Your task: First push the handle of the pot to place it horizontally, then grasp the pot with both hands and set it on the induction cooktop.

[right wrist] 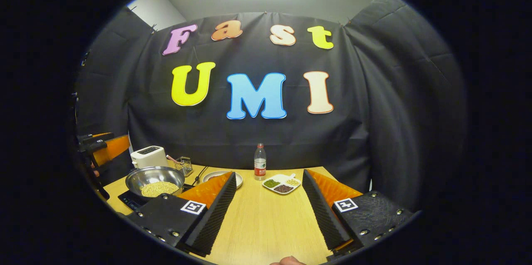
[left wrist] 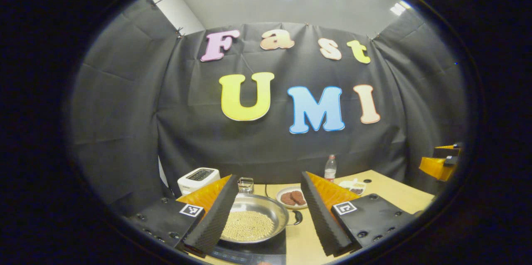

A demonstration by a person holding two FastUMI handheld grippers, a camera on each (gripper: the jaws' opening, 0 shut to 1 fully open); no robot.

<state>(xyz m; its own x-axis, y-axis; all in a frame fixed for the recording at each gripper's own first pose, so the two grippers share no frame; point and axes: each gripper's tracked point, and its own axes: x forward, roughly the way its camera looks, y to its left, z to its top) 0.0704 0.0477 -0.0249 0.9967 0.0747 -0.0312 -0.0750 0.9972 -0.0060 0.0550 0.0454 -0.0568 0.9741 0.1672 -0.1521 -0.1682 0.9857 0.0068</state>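
While both grippers, left gripper point(left wrist: 270, 211) & right gripper point(right wrist: 268, 206), gaped wide, holding nothing, the pot point(right wrist: 155, 178) w/ pale beans point(right wrist: 154, 189) sat on the induction cooktop point(right wrist: 129, 201), tabletop point(right wrist: 266, 223) left; divided dish point(right wrist: 282, 183) held green, dark, pale grains; bottle point(right wrist: 259, 162) label unreadable.

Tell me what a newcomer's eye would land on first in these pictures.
First the steel pot heaped with pale beans, sitting on the black induction cooktop at the table's left end. Next the open orange-and-black fingers of the right gripper over bare wooden table, with a water bottle and a divided dish behind.
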